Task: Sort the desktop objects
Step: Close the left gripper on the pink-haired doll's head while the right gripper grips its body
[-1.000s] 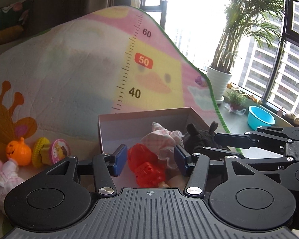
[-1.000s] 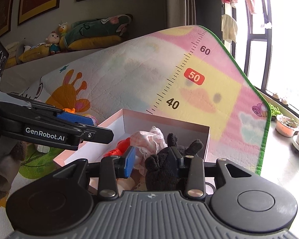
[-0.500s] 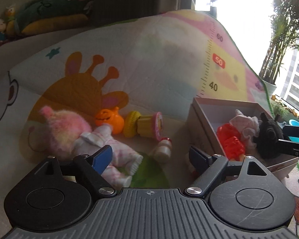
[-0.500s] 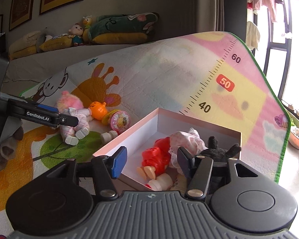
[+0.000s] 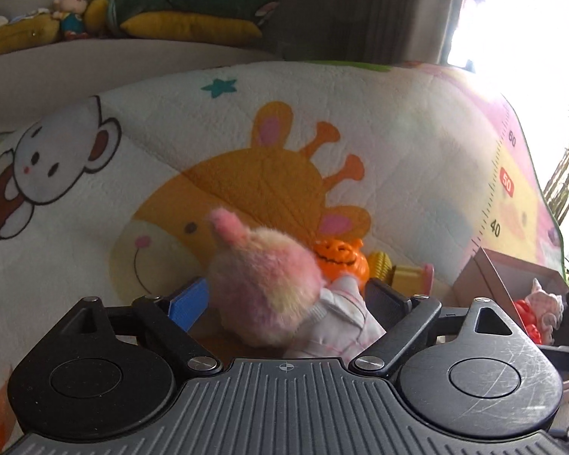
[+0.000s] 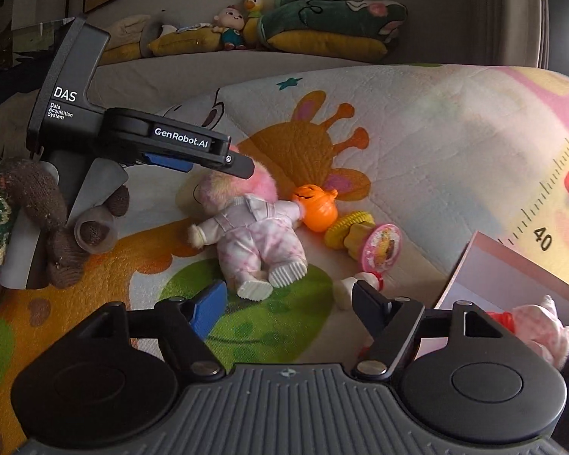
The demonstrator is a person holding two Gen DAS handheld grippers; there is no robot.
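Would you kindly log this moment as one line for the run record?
left gripper: open around doll head | right gripper: open, empty | box: holds toys | pumpkin: on mat

The left wrist view looks low and close along its tool (image 5: 284,299) at the doll's pink head (image 5: 263,276). The right wrist view sits higher and farther back, facing the play mat (image 6: 436,144). Both share the doll (image 6: 254,235), orange pumpkin (image 6: 316,206) and box (image 6: 512,265).
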